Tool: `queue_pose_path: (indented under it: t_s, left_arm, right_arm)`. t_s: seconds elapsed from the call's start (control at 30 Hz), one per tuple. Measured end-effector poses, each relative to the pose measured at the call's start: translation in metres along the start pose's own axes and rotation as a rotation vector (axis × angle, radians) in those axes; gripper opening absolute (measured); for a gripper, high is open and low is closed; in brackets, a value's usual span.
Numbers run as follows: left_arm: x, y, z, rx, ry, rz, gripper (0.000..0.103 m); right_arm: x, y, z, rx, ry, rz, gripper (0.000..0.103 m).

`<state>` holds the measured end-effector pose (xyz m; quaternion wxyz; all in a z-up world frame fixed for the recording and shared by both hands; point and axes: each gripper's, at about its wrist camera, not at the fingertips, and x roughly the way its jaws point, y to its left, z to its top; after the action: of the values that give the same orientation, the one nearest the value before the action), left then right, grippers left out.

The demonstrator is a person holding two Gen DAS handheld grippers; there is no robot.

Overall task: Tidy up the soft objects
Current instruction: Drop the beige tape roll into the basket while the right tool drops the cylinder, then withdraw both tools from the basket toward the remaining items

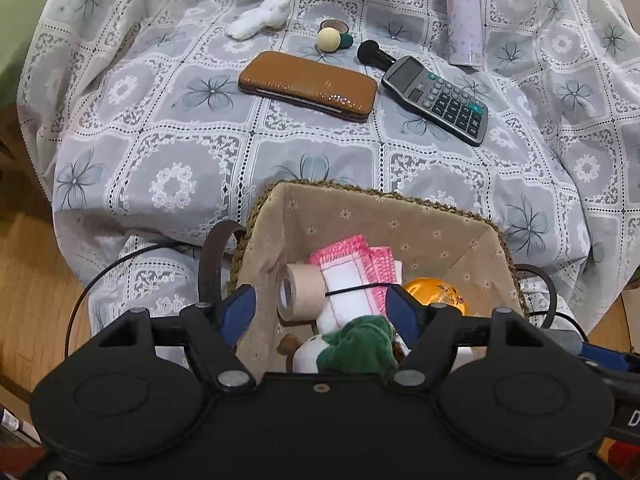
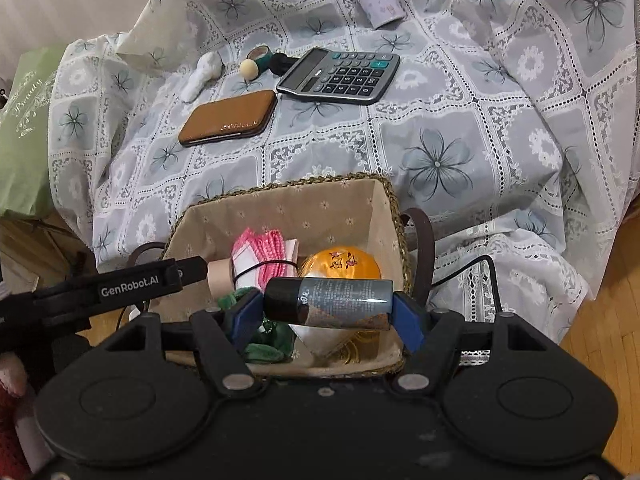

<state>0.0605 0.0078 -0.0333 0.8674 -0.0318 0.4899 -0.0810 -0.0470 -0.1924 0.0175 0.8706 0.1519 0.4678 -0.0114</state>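
The right tongs are clamping a dark grey squeeze tube with a black cap end to end, one blue pad on the cap and the other on the crimped tail. The tube's long axis is lying straight across the right wrist view, from nine o'clock to three o'clock, and it is hanging directly over the woven basket with the beige flowered lining. The drop therefore looks to be straight down, with no sideways reach needed.

Below the tube, the basket is already holding a pink-edged folded cloth bound by a black band, an orange translucent ball with a flower print, a beige roll of tape and a green and white plush toy.

The left tongs are standing part open over the same basket, gripping nothing; the plush toy is lying between and under the pads, apparently free.

Out on the flowered lace cloth covering the desk, toward twelve o'clock from the basket, a white fluffy soft piece is lying well apart, nearer the left tongs' side. Judging by that, the left hand seems better placed to fetch it.
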Motion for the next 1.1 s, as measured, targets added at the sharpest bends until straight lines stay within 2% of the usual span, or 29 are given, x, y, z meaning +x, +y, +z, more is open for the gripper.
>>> queue_pose_path:
  t_s: [0.17, 1.1]
  left_arm:
    - [0.0, 0.001, -0.002, -0.001, 0.005, 0.015, 0.074]
    - [-0.004, -0.006, -0.012, 0.047, 0.016, 0.074, 0.075]
  right_arm:
    - [0.002, -0.002, 0.001, 0.01, 0.008, 0.005, 0.074]
    - [0.006, -0.006, -0.002, 0.031, 0.03, -0.011, 0.074]
